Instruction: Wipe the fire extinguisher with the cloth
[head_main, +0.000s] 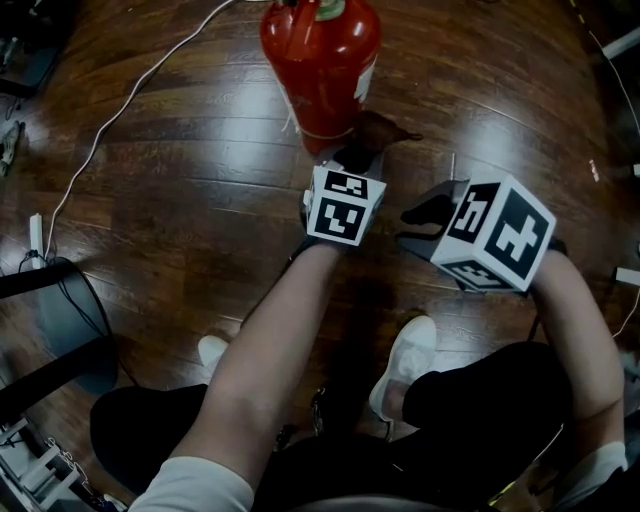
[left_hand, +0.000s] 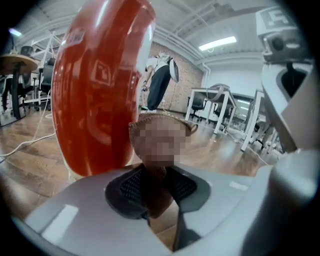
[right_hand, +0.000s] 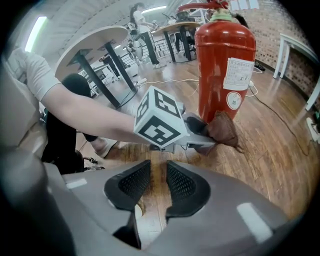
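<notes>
Left gripper view shows the left tongs (left_hand: 157, 182) clamped on the brown cloth (left_hand: 155, 200) just right of the red fire extinguisher (left_hand: 100, 90) standing on the floor, while the right tongs (right_hand: 154, 186) are narrowly parted and empty, so a hard wipe could tip the unsteadied cylinder.

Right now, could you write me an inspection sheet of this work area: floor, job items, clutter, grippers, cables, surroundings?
Surface: dark, glossy wooden floor.
Job's things: red fire extinguisher standing upright; brown cloth at its base.
Clutter: nothing seen.
Grippers: left gripper shut on the cloth; right gripper empty, jaws slightly apart.
Cables: white cable trailing across the floor.
Surroundings: tables, brick wall.
</notes>
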